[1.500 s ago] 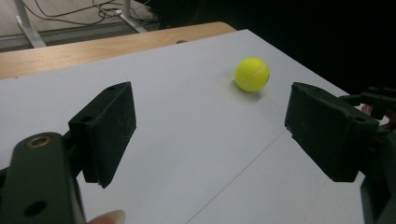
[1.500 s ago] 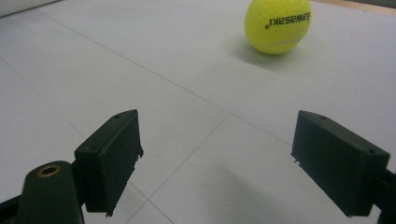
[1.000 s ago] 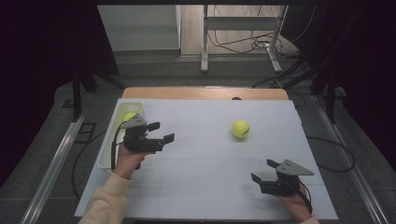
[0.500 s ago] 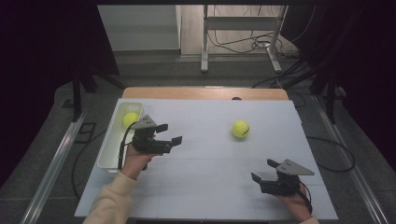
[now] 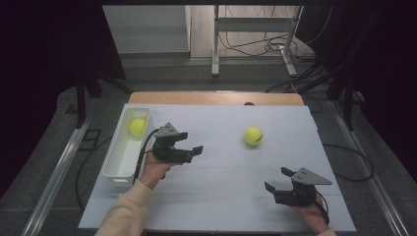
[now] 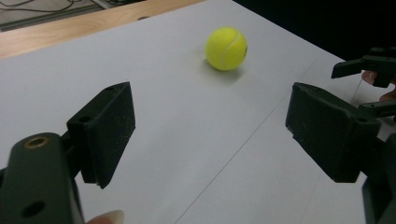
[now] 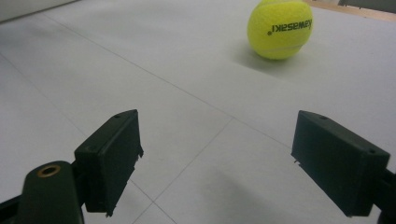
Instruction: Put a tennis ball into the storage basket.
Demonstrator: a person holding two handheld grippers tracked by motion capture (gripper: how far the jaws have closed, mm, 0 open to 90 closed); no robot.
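Two yellow tennis balls are being shown: one tennis ball [image 5: 253, 135], printed with black lettering, is lying on the white table [image 5: 221, 196]; a second ball [image 5: 137, 127] is sitting in a white bin [image 5: 118, 164]. The left gripper [image 5: 194, 152] and right gripper [image 5: 277, 179] are being held with jaws apart, empty.

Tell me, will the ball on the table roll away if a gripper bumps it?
Probably. The ball is round and sits free on the flat table, nothing beside it. Its fuzzy felt may slow it some. It looks like a tennis ball, so likely light and springy.
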